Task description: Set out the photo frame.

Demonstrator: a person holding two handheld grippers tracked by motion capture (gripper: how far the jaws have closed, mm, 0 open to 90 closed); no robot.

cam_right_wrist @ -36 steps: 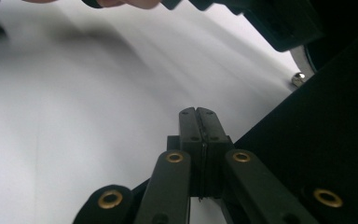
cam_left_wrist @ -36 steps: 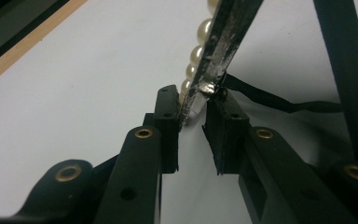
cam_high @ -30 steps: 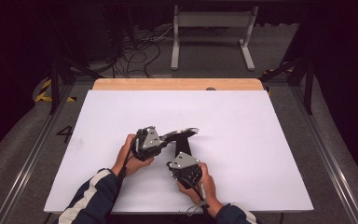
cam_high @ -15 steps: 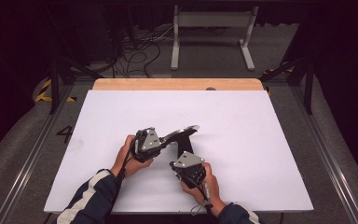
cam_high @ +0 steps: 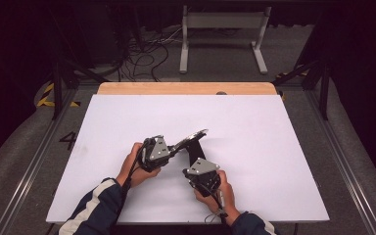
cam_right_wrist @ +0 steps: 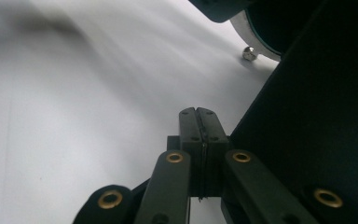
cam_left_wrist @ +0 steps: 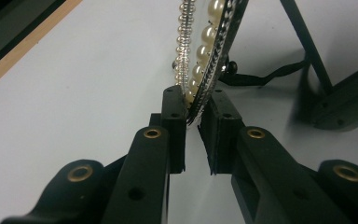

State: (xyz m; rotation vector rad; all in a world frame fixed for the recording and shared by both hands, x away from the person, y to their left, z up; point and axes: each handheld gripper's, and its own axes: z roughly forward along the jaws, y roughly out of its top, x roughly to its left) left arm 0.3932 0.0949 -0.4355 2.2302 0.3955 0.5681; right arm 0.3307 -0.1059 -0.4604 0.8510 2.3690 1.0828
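Observation:
A round frame [cam_high: 194,137] with a pearl and bead rim [cam_left_wrist: 205,37] stands tilted on the white table top [cam_high: 274,147], propped on a black stand [cam_high: 196,152]. My left gripper [cam_high: 176,147] comes in from the left and is shut on the lower edge of the rim; both pads [cam_left_wrist: 175,107] press on it. My right gripper [cam_high: 197,164] sits just in front of the stand, jaws shut with nothing between them. In the right gripper view its tips [cam_right_wrist: 198,114] lie right beside the stand's black panel [cam_right_wrist: 307,93], with the frame's rim [cam_right_wrist: 256,44] above.
The white sheet covers a wooden table whose bare strip [cam_high: 186,88] shows at the far edge. Metal rails [cam_high: 29,161] run along both sides. Behind the table are cables [cam_high: 142,54] and a grey floor stand [cam_high: 223,34].
The right gripper has edged slightly toward the stand. The left gripper keeps its hold on the rim and the frame stays tilted as before.

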